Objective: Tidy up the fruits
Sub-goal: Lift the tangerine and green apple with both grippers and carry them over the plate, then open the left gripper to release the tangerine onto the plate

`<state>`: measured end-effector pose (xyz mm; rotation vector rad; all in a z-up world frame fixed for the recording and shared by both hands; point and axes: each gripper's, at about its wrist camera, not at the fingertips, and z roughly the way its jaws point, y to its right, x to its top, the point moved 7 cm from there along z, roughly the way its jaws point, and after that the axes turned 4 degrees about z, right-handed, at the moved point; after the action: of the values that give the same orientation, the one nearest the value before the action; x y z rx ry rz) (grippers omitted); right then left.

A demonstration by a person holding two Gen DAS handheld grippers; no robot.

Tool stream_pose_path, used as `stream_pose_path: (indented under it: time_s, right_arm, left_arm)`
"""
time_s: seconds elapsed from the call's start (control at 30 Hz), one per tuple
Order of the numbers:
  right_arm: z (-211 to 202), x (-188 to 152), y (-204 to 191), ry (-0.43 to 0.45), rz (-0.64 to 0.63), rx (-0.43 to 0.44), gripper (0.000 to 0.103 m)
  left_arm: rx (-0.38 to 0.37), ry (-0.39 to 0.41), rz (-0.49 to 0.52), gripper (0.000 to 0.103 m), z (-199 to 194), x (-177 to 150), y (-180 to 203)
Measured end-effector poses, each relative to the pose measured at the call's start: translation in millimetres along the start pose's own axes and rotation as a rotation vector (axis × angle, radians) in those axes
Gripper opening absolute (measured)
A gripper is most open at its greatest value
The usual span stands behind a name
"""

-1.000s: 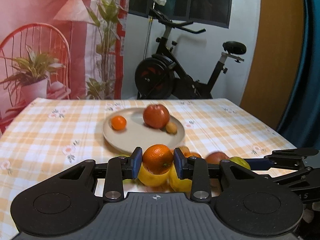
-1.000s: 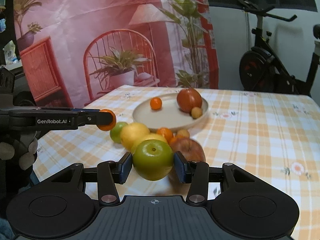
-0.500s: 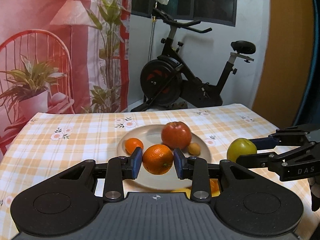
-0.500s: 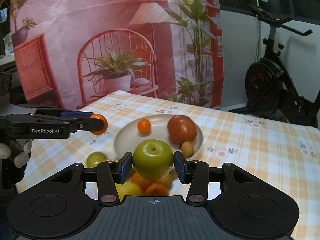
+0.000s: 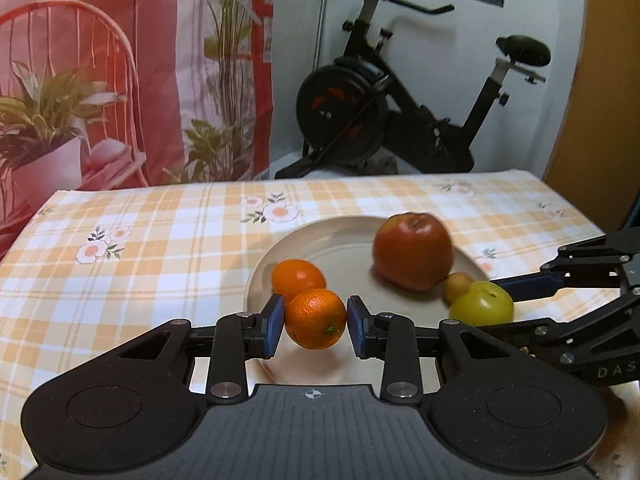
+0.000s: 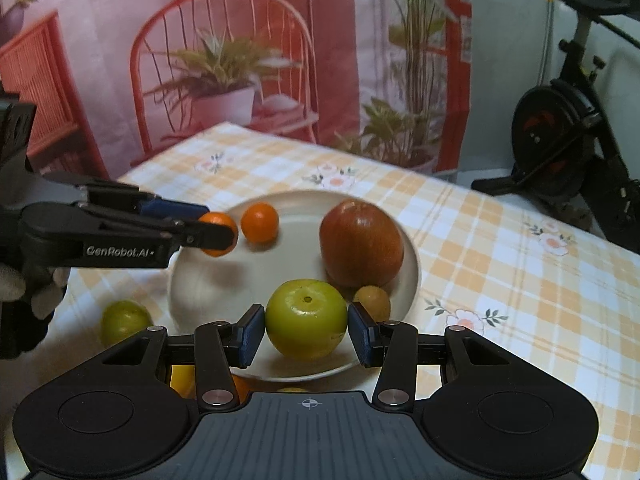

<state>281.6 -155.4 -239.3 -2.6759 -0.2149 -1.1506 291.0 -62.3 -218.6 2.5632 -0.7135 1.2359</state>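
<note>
Orange (image 5: 315, 319) pinched in left claw (image 5: 315, 320), green apple (image 6: 306, 319) in right claw (image 6: 306, 334); both firm, round, slippery, best held across the middle.

The right gripper (image 6: 306, 334) clamps a green apple (image 6: 306, 320) over the near rim of the plate (image 6: 412, 276). On the plate lie a red apple (image 6: 360, 244), a small orange (image 6: 260, 223) and a small yellowish fruit (image 6: 374, 302). The left gripper (image 6: 216, 234) holds an orange (image 6: 218, 236) over the plate's left rim. Another green fruit (image 6: 124, 320) sits on the worktop (image 6: 500, 264) beside the plate.
</note>
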Motion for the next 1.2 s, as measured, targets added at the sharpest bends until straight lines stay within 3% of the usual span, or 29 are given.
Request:
stream_pose_path:
  time_s: [0.47, 0.67, 1.2]
  right_arm:
    - [11.0, -2.8, 12.6, -0.009, -0.015, -0.009, 0.042]
    - [12.0, -1.1, 12.7, 0.001, -0.058, -0.041, 0.042]
    - [1.0, 6.4, 13.1, 0.053, -0.048, -0.070, 0.045]
  left_arm:
    - [0.029, -0.023, 0.015, 0.034, 36.7, 20.6, -3.8]
    - [0.047, -0.022, 0.073, 0.034, 46.4, 27.5, 0.5]
    - [0.053, 0.014, 0.014, 0.035, 25.5, 35.5, -6.7]
